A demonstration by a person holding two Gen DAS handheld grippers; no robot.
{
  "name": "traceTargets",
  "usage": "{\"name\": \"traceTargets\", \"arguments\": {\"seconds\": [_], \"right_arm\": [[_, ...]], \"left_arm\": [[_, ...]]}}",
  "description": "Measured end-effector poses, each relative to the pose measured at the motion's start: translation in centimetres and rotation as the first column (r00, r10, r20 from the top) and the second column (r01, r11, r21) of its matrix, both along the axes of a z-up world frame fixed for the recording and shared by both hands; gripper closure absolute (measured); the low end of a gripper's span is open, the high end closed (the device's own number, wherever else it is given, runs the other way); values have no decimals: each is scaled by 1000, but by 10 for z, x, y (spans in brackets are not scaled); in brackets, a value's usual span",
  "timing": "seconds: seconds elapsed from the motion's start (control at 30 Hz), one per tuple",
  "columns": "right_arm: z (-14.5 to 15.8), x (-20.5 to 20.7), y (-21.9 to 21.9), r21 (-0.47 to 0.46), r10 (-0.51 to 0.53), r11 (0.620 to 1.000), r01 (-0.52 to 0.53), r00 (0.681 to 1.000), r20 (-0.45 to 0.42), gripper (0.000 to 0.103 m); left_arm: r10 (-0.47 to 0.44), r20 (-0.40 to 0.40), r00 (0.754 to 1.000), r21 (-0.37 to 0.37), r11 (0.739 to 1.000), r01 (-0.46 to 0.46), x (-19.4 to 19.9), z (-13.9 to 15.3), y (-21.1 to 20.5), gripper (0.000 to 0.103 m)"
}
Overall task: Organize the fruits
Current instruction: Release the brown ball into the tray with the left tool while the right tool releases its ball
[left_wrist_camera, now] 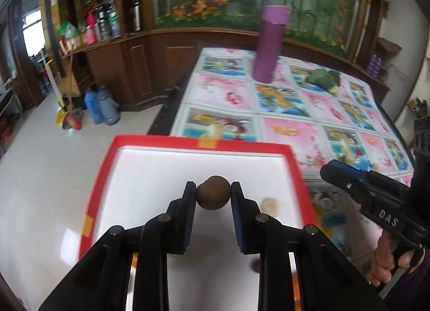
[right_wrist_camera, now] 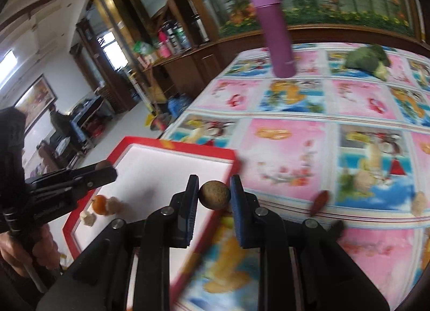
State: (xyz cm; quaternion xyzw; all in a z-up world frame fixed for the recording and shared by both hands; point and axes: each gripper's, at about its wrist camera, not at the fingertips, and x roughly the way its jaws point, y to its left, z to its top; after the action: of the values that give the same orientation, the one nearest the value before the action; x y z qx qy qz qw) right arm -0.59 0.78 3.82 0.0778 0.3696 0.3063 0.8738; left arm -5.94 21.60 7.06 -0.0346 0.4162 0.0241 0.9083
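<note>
Black linkage arms of the left gripper fill the lower part of its own view; the blue-padded fingers pinch a round brown fruit, rough-skinned, species not identifiable. This fruit is held above the white floor of a red-rimmed tray. Motion blur softens the tray edges.

Inside the tray, right of the held fruit: one pale lumpy piece. A small dark red item shows partly behind the right finger arm, too hidden to name.

Right gripper: fingers likewise clamp a round tan-brown fruit, speckled, held over the tray's right rim where tray meets tablecloth. From this view the tray holds an orange fruit touching a pale peel-like piece, and another pale lump just beside them.

A patterned pink and blue tablecloth covers the table. On it: an upright purple bottle, a broccoli head far right, a reddish-brown elongated fruit and a pale lump near the right gripper.

Each gripper is seen from the other's camera, a hand wrapped around the handle.
</note>
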Motion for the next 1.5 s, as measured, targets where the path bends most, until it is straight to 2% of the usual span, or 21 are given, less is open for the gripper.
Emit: {"name": "traceTargets", "arguments": {"seconds": [0.23, 0.47, 1.03, 1.07, 1.13, 1.23, 1.33, 1.5], "right_arm": [[-9, 10, 65, -115, 49, 992, -53, 998, -36, 77], [-17, 28, 89, -223, 51, 972, -67, 996, -77, 77], [-33, 35, 98, -259, 45, 963, -79, 990, -136, 77], [-34, 35, 98, -258, 47, 963, -83, 989, -140, 77], [-33, 35, 94, -246, 57, 965, -92, 988, -145, 77], [-25, 34, 82, -199, 65, 976, -89, 990, -126, 76], [-13, 31, 60, -160, 60, 984, -71, 995, -77, 74], [1, 33, 0, -122, -24, 992, 21, 1000, -21, 66]], "left_arm": [[65, -50, 997, -8, 998, -65, 12, -20, 27, 78], [118, -100, 988, 17, 993, -117, 22, -37, 44, 78], [150, -158, 976, 72, 988, -140, 24, -48, 45, 77], [151, -161, 975, 71, 987, -141, 24, -49, 46, 76], [164, -168, 972, 74, 985, -153, 23, -49, 46, 60], [176, -160, 971, 74, 983, -166, 20, -45, 44, 44], [168, -149, 974, 70, 985, -159, 16, -39, 35, 44], [98, -122, 988, 71, 993, -89, 15, -25, 0, 42]]}}
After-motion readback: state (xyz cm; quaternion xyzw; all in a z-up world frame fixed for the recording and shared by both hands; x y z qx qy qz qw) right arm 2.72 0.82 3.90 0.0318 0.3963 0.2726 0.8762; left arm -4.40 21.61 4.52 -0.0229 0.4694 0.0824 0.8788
